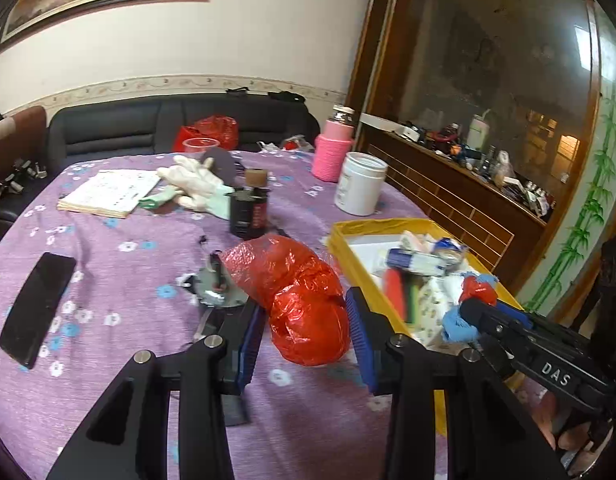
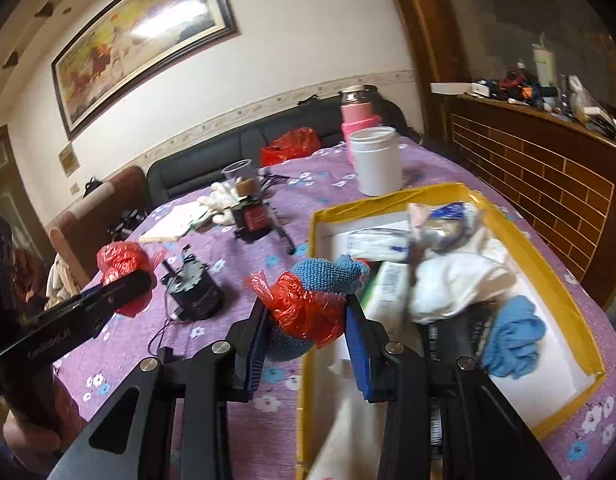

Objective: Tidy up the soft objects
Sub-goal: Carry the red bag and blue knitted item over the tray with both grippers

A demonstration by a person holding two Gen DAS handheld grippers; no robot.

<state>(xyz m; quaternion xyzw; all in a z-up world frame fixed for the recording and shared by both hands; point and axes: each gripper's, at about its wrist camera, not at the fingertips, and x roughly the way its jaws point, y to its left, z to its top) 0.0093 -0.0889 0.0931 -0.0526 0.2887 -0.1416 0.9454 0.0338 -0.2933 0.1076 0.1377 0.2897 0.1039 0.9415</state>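
Observation:
My left gripper (image 1: 306,309) is shut on a crumpled red plastic bag (image 1: 296,280), held just above the purple tablecloth to the left of the yellow box (image 1: 388,225). In the right wrist view that left gripper (image 2: 142,280) shows at the left edge, still with its red bag (image 2: 122,258). My right gripper (image 2: 308,314) is shut on a smaller red plastic bag (image 2: 304,306) together with a blue knitted cloth (image 2: 328,274), at the left rim of the yellow box (image 2: 388,198). From the left wrist view the right gripper (image 1: 470,308) hangs over the box with its blue cloth (image 1: 460,326).
The box holds white cloths (image 2: 452,284), a blue rag (image 2: 512,340) and packets. A white jar (image 1: 360,188), pink flask (image 1: 332,152), black canister (image 1: 248,212), white gloves (image 1: 196,184), notebook (image 1: 112,192) and phone (image 1: 38,308) lie on the table. A small black device (image 2: 194,288) stands between the grippers.

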